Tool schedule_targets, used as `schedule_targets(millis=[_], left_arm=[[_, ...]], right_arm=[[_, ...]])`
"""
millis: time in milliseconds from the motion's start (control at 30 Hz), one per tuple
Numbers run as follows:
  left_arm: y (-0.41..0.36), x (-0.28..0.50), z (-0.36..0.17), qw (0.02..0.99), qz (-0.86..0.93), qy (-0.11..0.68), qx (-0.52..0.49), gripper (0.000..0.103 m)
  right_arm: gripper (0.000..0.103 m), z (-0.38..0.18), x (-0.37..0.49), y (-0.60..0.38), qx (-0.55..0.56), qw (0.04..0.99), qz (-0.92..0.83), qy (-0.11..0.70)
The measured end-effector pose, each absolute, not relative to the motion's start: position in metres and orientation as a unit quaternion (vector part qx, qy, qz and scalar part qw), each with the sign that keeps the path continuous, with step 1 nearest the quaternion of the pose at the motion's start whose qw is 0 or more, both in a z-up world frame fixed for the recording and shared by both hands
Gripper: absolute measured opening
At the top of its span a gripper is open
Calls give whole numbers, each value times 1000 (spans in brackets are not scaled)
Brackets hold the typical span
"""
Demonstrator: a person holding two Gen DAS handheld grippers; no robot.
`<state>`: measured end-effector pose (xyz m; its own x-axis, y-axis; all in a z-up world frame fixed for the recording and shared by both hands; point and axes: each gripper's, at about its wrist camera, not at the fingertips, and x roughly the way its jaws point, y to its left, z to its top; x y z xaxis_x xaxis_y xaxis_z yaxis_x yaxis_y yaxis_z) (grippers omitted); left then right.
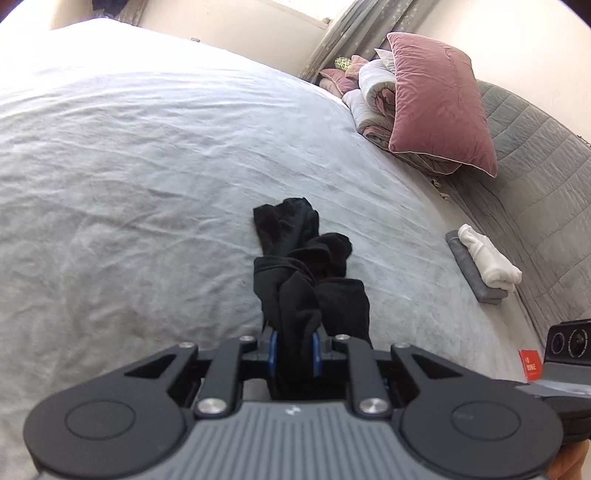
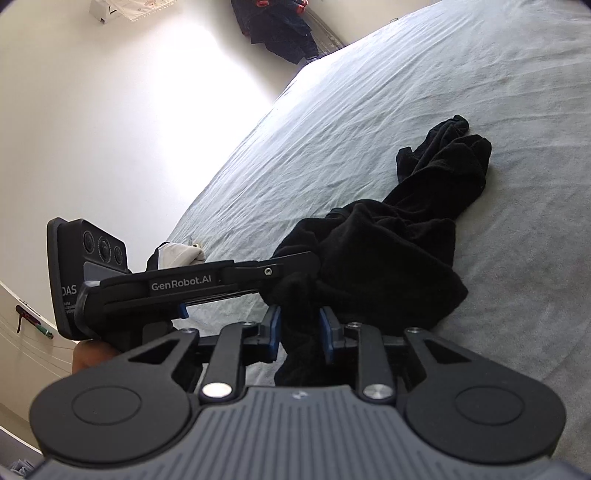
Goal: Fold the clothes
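A crumpled black garment point(image 1: 295, 236) lies on the grey bed sheet point(image 1: 129, 166). My left gripper point(image 1: 294, 347) is shut on the garment's near end, and the cloth bunches between its blue pads point(image 1: 273, 349). In the right wrist view the black garment point(image 2: 388, 251) spreads ahead and to the right. A strand of it runs down between the blue pads point(image 2: 275, 332) of my right gripper point(image 2: 301, 332), which is shut on it. The left gripper point(image 2: 295, 264) comes in from the left, with its tip buried in the same bunch just above.
Folded white and grey clothes point(image 1: 484, 262) sit by the quilted grey headboard point(image 1: 535, 155). A pink pillow point(image 1: 439, 107) leans on rolled bedding beyond them. A red card point(image 1: 530, 363) lies near the right gripper's camera block point(image 1: 569, 343). Dark clothes point(image 2: 280, 26) hang by the far wall.
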<state>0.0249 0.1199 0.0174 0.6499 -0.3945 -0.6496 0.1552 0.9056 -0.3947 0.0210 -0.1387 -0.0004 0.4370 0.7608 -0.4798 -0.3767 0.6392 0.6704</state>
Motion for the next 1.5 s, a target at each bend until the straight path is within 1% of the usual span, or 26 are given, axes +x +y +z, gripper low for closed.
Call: schedule_targets(millis=[67,167,233,367,467,567,600,633,700,800,900,1000,1067,1100,1133,1167,1200,1233,1333,1500], left_arm=[[133,23,21,909,-126,376,-126,17],[152,21,21,922,-85,368,-90,17],[166,20,15,921,-64,376,-77,17],[186,18,-2,911,-43,403,-76,18],[197,17,-10,907,-39,411,-82,19],[210,20,-9,901,-53,413,-121,37],[215,22,-8,898,-59,412,-140,45],[219,25,-9,894,-65,414,-159,48],[227,34,-12,880,-77,428,-193,49],[232,44,-21,861,-88,445,-230,53],[230,50,-30,850,-88,456,-249,54],[224,52,-31,853,-87,458,-237,52],[219,51,-28,858,-88,456,-219,43],[218,50,-27,861,-89,454,-211,32],[216,49,-26,864,-90,452,-202,24],[215,48,-25,867,-91,450,-193,20],[214,47,-23,871,-91,446,-184,13],[214,46,-20,877,-91,438,-175,10],[216,43,-6,895,-97,404,-165,8],[217,39,16,913,-101,353,-179,7]], right_arm=[[41,1,23,-145,240,823,335,392],[41,-1,29,-154,245,834,305,390],[42,-5,33,-161,249,840,280,393],[42,-17,44,-169,252,846,235,407],[45,-25,50,-168,247,846,214,420],[46,-31,58,-166,243,844,197,436],[46,-33,61,-165,244,841,193,442],[46,-33,65,-164,249,838,192,446],[48,-32,75,-161,265,831,191,450],[56,-31,96,-153,297,820,188,451],[58,-35,120,-143,343,803,182,453],[58,-46,141,-135,389,783,162,457],[57,-55,152,-130,414,770,144,463],[44,-57,155,-129,419,769,134,464],[18,-60,157,-128,423,769,123,464],[12,-60,157,-127,424,769,115,464],[12,-57,156,-129,428,772,111,456],[11,-54,154,-131,432,775,106,448],[9,-26,144,-139,426,798,116,410],[9,47,120,-161,398,843,120,342]])
